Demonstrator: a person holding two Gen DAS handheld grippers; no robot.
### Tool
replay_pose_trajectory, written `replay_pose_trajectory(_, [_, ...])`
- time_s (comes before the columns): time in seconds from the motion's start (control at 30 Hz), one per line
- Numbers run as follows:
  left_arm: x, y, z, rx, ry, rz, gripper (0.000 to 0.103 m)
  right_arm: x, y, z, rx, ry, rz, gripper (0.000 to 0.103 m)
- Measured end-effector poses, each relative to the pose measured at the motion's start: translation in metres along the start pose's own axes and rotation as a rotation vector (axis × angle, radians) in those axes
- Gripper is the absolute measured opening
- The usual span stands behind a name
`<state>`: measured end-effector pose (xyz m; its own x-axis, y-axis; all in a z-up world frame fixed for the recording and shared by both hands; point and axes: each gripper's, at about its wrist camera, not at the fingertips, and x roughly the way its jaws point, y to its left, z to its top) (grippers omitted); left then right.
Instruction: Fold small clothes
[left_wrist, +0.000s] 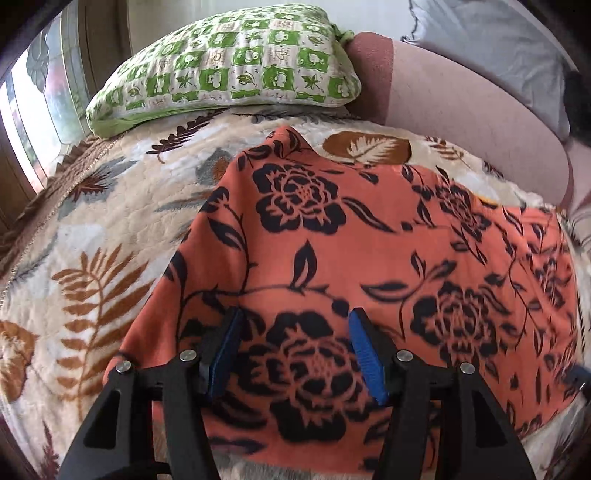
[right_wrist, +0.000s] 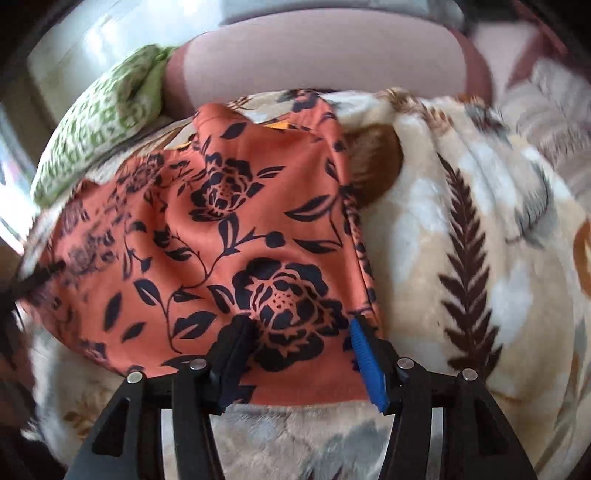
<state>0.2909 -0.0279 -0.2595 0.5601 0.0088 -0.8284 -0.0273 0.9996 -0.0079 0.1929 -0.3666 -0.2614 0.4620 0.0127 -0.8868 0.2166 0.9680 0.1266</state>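
An orange garment with black flower print (left_wrist: 332, 240) lies spread on a leaf-patterned blanket; it also shows in the right wrist view (right_wrist: 229, 236). My left gripper (left_wrist: 295, 321) is open, its blue pads apart, just above the garment's near left part. My right gripper (right_wrist: 299, 328) is open above the garment's near right corner, close to its near hem. Whether the fingertips touch the cloth cannot be told. The other gripper shows as a dark blur at the left edge of the right wrist view (right_wrist: 33, 280).
The cream blanket with brown leaves (left_wrist: 92, 258) covers the bed (right_wrist: 480, 258). A green checked pillow (left_wrist: 229, 70) lies at the far left (right_wrist: 99, 122). A pink padded headboard (left_wrist: 461, 110) runs along the back (right_wrist: 314, 62).
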Motion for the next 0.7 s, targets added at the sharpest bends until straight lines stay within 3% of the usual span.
replay_pose_trajectory(0.13, [-0.018, 0.003, -0.001, -0.069, -0.048, -0.074, 0.060, -0.018, 0.004, 0.026, 0.044, -0.094, 0.148, 0.059])
replay_pose_trajectory(0.3, [-0.019, -0.014, 0.007, -0.049, -0.072, -0.128, 0.061, 0.012, 0.044, 0.074, -0.040, -0.043, 0.184, 0.058])
replay_pose_trajectory(0.37, [-0.009, -0.020, 0.010, -0.028, -0.050, -0.120, 0.062, 0.038, 0.058, 0.086, -0.070, 0.039, 0.199, 0.035])
replay_pose_trajectory(0.4, [-0.005, -0.021, 0.011, -0.029, -0.040, -0.118, 0.062, 0.055, 0.063, 0.093, -0.073, 0.075, 0.185, 0.031])
replay_pose_trajectory(0.47, [0.004, -0.019, 0.015, -0.039, -0.024, -0.100, 0.061, 0.083, 0.060, 0.110, -0.090, 0.060, 0.073, 0.026])
replay_pose_trajectory(0.53, [0.011, -0.016, 0.016, -0.068, -0.048, -0.069, 0.061, 0.095, 0.032, 0.135, 0.033, -0.015, 0.054, 0.016])
replay_pose_trajectory(0.63, [0.015, -0.012, 0.019, -0.074, -0.055, -0.057, 0.061, 0.086, -0.017, 0.158, 0.260, -0.099, 0.122, 0.015])
replay_pose_trajectory(0.7, [0.014, -0.010, 0.020, -0.084, -0.055, -0.059, 0.061, 0.068, -0.027, 0.163, 0.267, -0.150, 0.150, 0.020])
